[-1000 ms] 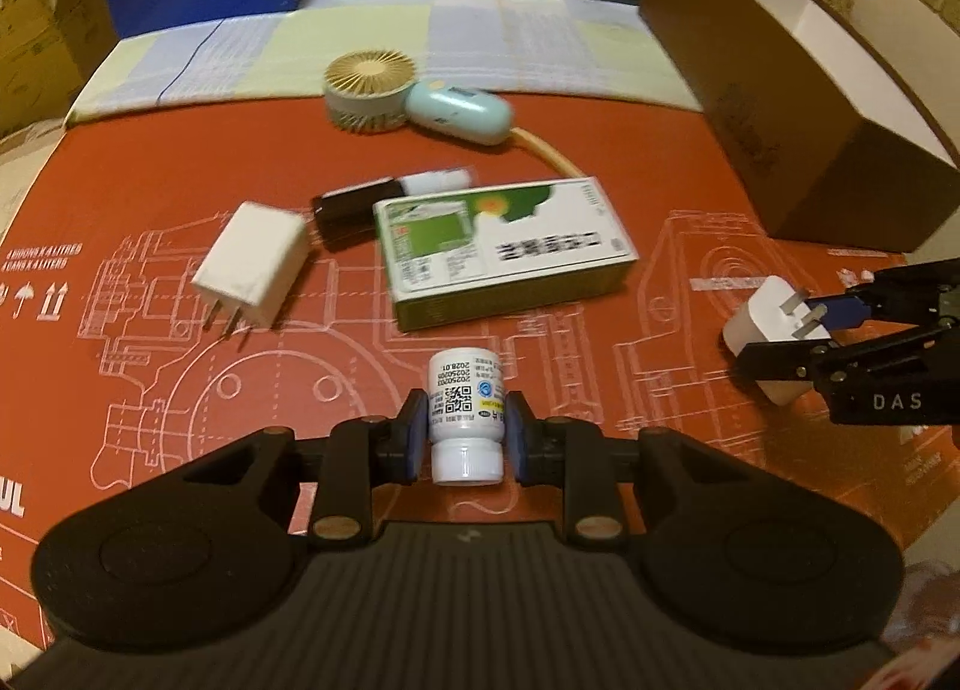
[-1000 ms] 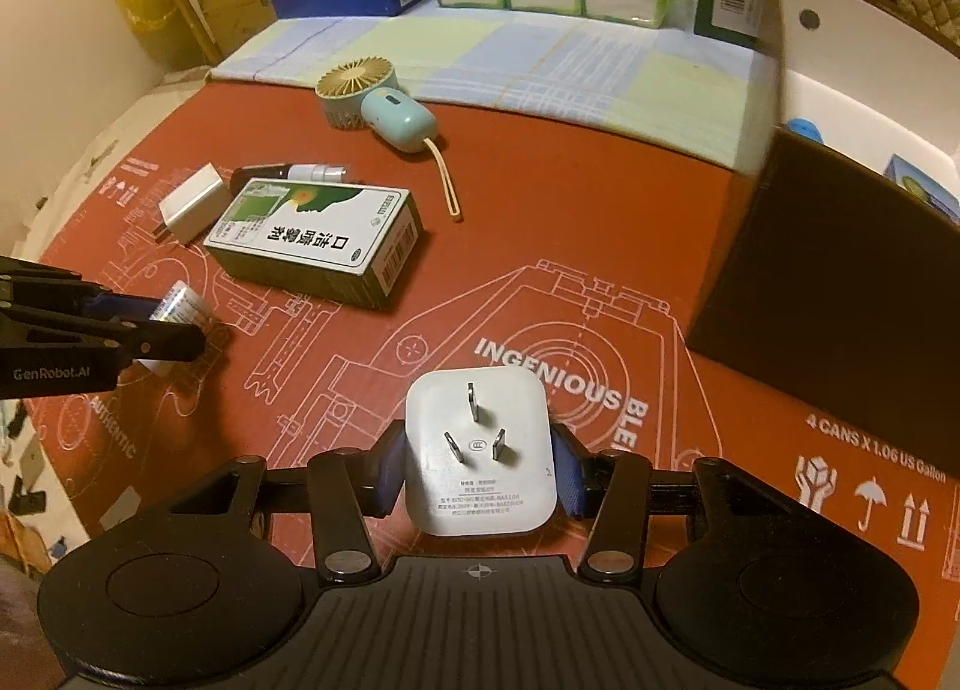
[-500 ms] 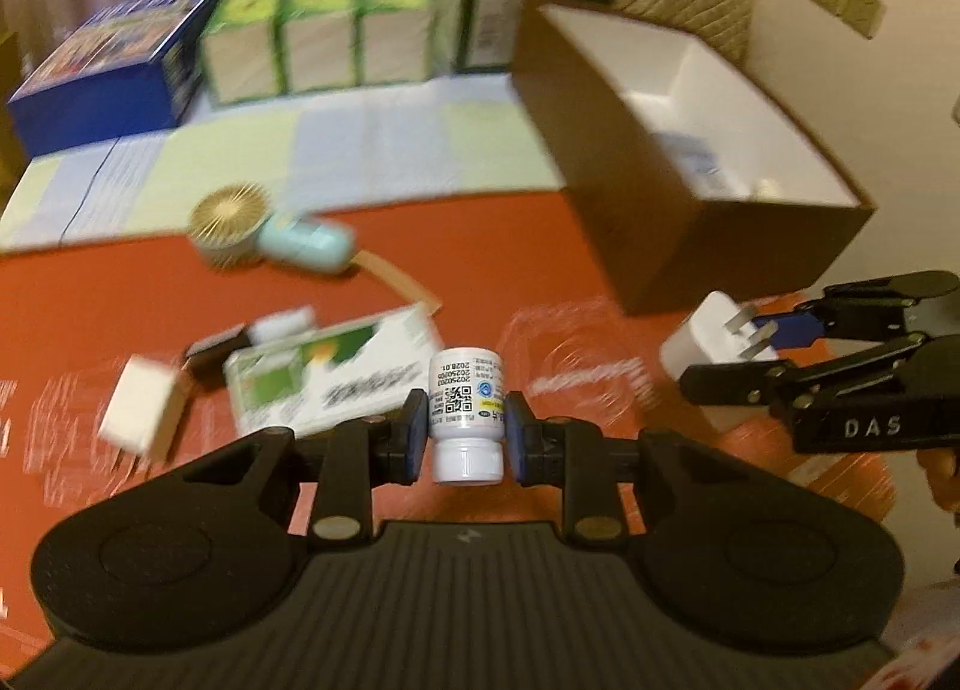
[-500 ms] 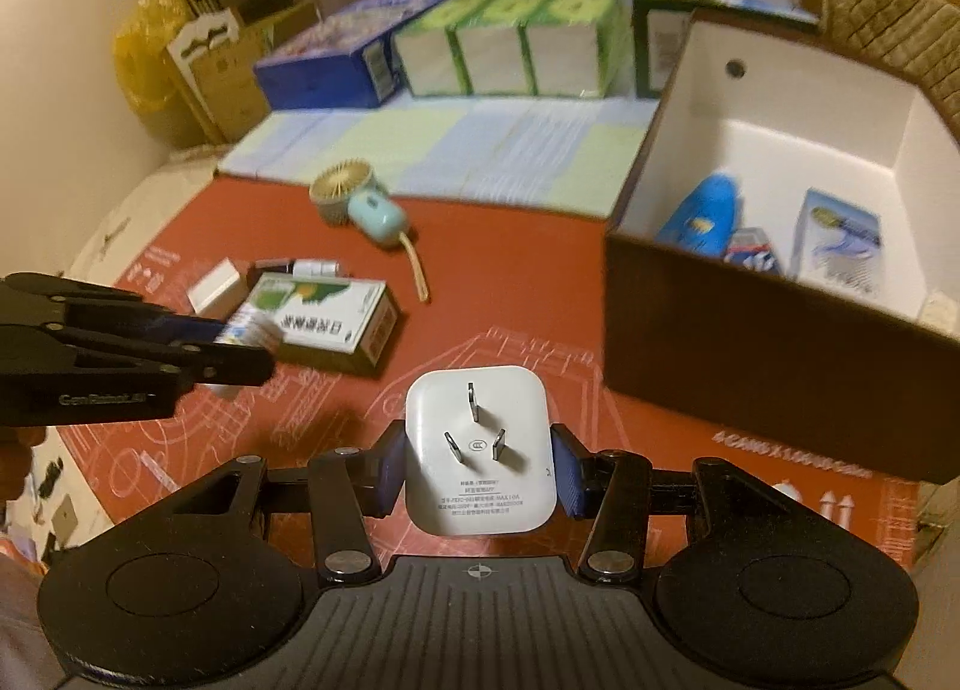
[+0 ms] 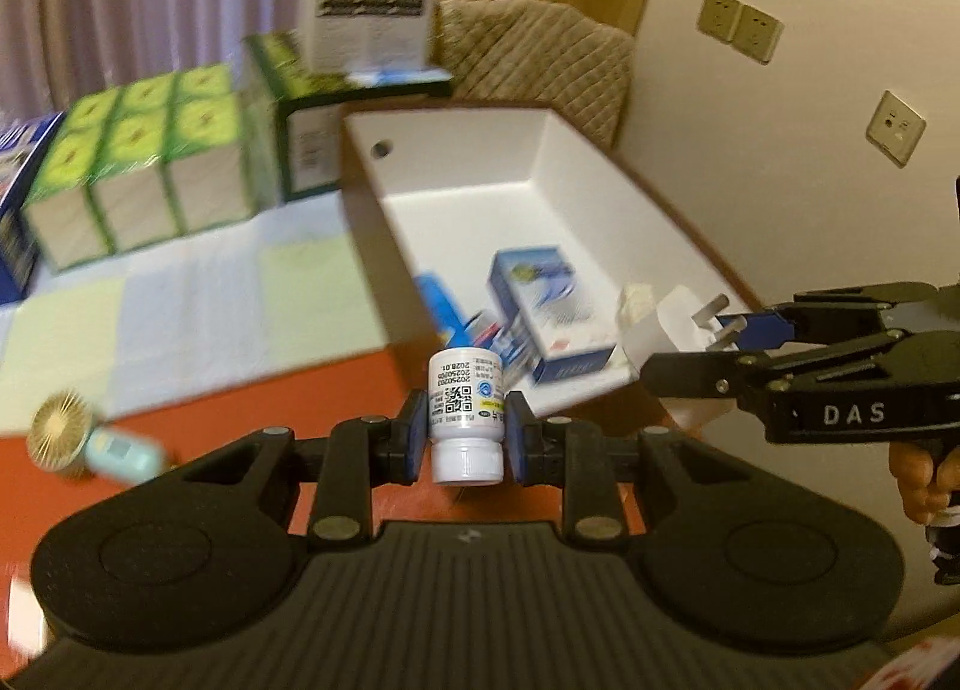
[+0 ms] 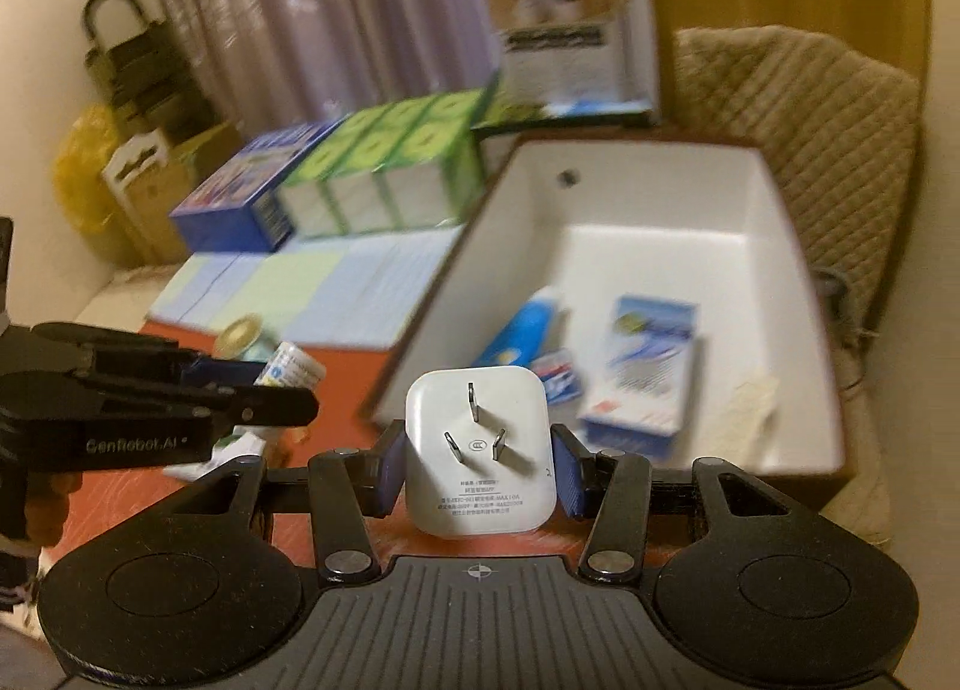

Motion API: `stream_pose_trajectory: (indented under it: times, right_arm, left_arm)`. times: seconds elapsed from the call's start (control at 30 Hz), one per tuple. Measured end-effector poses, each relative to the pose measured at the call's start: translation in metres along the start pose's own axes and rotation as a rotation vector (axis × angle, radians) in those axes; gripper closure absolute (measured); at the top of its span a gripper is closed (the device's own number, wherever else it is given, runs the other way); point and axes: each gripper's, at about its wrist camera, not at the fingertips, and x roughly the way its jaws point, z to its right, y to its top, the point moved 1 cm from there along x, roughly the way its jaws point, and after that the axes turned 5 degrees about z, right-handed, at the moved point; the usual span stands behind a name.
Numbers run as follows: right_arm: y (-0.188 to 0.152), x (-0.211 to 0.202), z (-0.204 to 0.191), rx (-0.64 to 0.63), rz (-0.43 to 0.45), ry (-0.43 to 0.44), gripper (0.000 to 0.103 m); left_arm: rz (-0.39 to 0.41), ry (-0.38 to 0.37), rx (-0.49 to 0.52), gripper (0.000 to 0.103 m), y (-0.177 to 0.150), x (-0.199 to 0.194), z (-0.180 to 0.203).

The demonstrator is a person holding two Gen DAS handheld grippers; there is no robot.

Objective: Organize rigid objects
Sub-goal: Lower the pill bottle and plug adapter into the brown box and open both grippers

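The open box lies ahead of both tongs; the right tongs, clamped on the plug, are nearer than the left tongs, clamped on the pill bottle.

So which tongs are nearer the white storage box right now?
Right. The right tongs, holding the plug, sit at the box's near corner rim. The left tongs, gripping the bottle, are short of its side wall.

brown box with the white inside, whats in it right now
Inside the brown box: a blue bottle, a blue-and-white carton, a small red-and-blue packet, something pale. The held white plug covers the near corner.
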Motion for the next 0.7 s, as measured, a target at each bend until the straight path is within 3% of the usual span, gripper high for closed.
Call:
stream_pose_trajectory:
  times: [0.27,0.7]
  right_arm:
    - [0.032,0.019,0.054,0.02,0.019,-0.073,0.057]
    - [0.069,0.1,0.123,-0.007,-0.051,-0.142,0.057]
  left_arm:
    - [-0.006,-0.009,0.048,0.081,0.045,0.061,0.023]
    - [-0.118,0.045,0.078,0.081,0.091,0.17,0.017]
